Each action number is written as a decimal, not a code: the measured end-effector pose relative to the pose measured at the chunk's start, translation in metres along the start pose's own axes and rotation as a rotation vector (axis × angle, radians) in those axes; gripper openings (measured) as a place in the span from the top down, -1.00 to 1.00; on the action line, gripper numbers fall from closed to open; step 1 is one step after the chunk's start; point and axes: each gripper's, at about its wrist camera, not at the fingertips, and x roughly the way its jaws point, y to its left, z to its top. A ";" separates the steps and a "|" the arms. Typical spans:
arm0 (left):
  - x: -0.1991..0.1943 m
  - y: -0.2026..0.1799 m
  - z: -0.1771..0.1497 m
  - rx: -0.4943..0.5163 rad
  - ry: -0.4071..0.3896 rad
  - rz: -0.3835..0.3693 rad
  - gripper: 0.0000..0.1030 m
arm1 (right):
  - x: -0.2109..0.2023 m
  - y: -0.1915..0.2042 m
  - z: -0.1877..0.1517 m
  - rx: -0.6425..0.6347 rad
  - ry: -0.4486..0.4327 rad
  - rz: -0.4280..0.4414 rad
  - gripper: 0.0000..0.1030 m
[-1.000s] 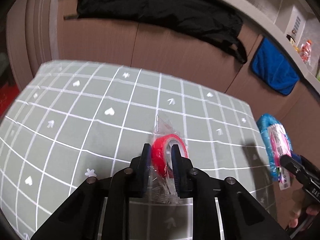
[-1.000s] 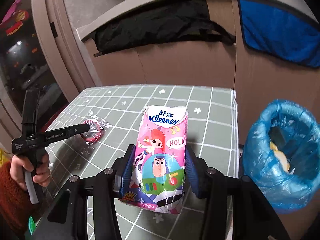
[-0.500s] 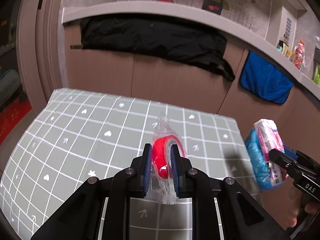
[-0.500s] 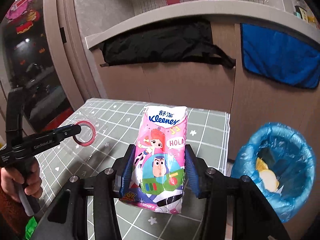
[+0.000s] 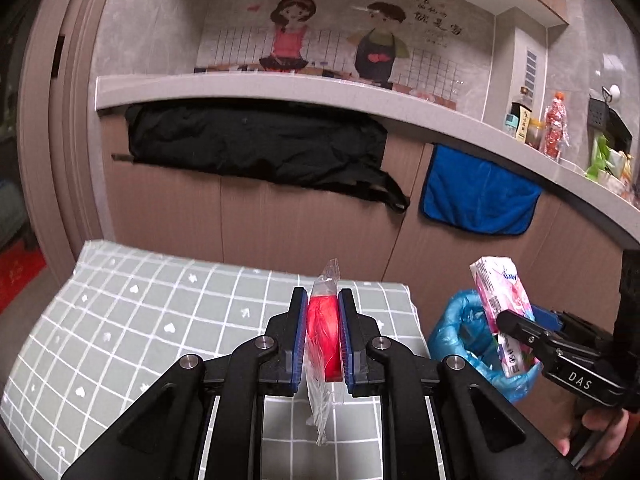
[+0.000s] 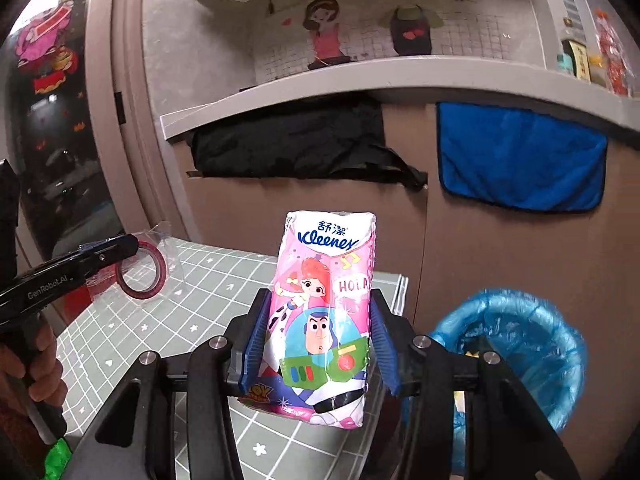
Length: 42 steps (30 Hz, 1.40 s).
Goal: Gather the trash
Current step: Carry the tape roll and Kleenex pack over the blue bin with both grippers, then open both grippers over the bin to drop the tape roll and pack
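My left gripper is shut on a red tape roll in a clear plastic wrapper, jaws still closing on it, held up above the green checked table. In the right wrist view the same tape roll hangs from the left gripper at the left. My right gripper is shut on a pink Kleenex tissue pack, held upright in the air. The tissue pack also shows at the right of the left wrist view. A bin lined with a blue bag stands beside the table's right end, holding some scraps.
Behind the table runs a brown cabinet front under a grey counter, with a black bag and a blue towel hanging from it. Bottles stand on the counter at the right. A hand grips the left tool.
Both grippers have risen off the table with their loads, so more wall and counter show. The left jaws squeezed tighter on the tape roll, which has turned edge-on. The bin looks nearer the right gripper.
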 end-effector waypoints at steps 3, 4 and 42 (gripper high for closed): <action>0.005 -0.001 -0.004 -0.001 0.011 0.010 0.69 | 0.004 -0.007 -0.007 0.017 0.016 0.003 0.14; 0.008 -0.003 -0.005 0.003 0.009 0.017 0.69 | 0.004 -0.008 -0.008 0.022 0.016 0.001 0.14; 0.171 -0.238 -0.060 0.173 0.135 -0.159 0.69 | -0.004 -0.224 -0.048 0.214 0.025 -0.262 0.14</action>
